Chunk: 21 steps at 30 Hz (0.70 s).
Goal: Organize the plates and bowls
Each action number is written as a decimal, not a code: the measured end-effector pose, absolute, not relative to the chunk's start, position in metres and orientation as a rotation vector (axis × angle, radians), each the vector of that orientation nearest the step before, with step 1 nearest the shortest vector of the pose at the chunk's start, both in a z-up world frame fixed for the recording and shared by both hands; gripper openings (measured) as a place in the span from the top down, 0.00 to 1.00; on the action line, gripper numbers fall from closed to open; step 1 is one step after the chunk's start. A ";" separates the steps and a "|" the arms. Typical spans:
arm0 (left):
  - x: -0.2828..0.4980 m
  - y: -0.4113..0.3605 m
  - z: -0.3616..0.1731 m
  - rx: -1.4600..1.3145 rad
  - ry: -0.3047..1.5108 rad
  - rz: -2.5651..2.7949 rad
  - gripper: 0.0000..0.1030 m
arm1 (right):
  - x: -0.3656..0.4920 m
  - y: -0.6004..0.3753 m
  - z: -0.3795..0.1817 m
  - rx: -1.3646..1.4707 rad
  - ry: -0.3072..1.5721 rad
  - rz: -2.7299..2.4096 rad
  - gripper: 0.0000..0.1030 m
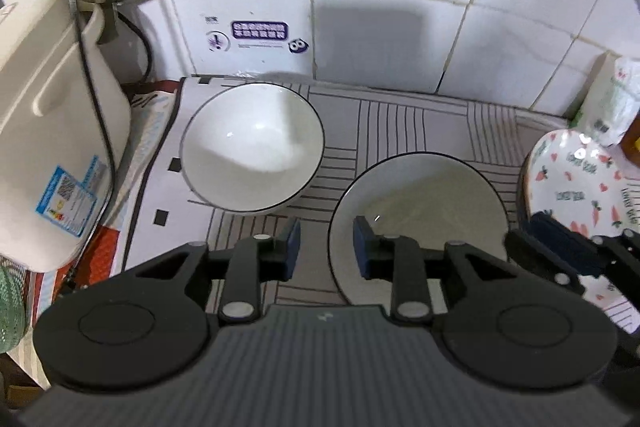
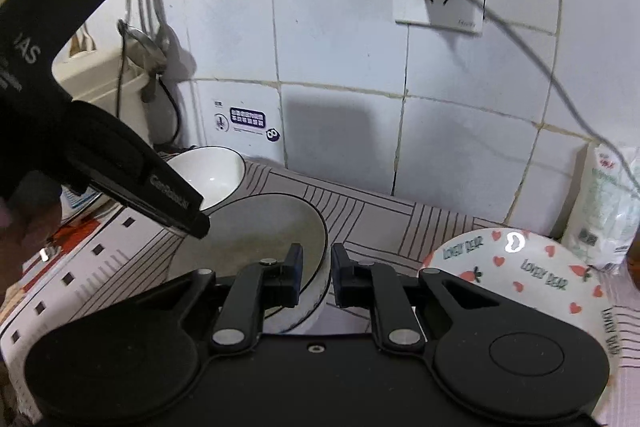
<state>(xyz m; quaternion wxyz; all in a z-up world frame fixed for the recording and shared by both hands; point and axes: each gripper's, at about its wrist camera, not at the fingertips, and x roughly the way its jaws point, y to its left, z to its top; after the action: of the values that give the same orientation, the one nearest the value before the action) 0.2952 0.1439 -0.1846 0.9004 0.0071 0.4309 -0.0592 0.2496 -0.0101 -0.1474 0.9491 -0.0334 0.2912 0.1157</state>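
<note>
A: White tile backs the whole scene, and below it a striped cloth (image 1: 400, 115) covers the table (image 1: 156, 187). Largest thing on it is the cream appliance (image 1: 52, 131) at the far left.

B: And the crockery?

A: Three pieces. A patterned plate (image 2: 532, 267) with hearts and lettering lies at the right edge. A wide bowl (image 1: 420, 211) with a dark rim is near the middle, and a second white bowl (image 1: 252, 147) stands upright behind it to the left, close to the wall, apart from the first in the left wrist view.

B: What are the grippers doing?

A: The right gripper (image 2: 316, 279) is clamped on the near rim of the wide bowl, one pad inside and one outside. The bowl looks tipped a little toward the camera, though I cannot tell whether it is lifted off the cloth. The left gripper (image 1: 326, 247) has its pads parted with only the wide bowl's left rim showing between them; they press on nothing.

B: So which step is this?

A: I judge it as stacking the bowls: the wide one is gripped, the other waits by the wall.

B: What does the next move call for?

A: Probably raising the gripped bowl clear, keeping it level so the rim does not slip from the pads, then lowering it into or under its partner. The left gripper should stay out of that path or steady the far bowl.
</note>
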 end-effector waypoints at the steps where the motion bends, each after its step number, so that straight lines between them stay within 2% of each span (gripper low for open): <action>1: 0.290 0.147 -0.181 0.006 0.884 -0.127 0.70 | 0.245 -0.011 -0.143 -0.077 0.591 0.239 0.81; 12: 0.254 0.205 -0.158 -0.136 0.813 -0.136 0.68 | 0.187 -0.009 -0.089 -0.053 0.536 0.337 0.74; 14: 0.251 0.216 -0.156 -0.158 0.803 -0.131 0.67 | 0.175 -0.004 -0.082 -0.057 0.504 0.352 0.64; 21: 0.251 0.241 -0.163 -0.202 0.777 -0.096 0.61 | 0.168 0.015 -0.078 -0.142 0.471 0.410 0.56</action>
<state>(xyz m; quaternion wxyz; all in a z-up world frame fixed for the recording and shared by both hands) 0.2506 0.2415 -0.1626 0.9194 -0.0982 0.3781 -0.0465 0.1676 0.0145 -0.0776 0.9492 -0.0699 0.2313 0.2016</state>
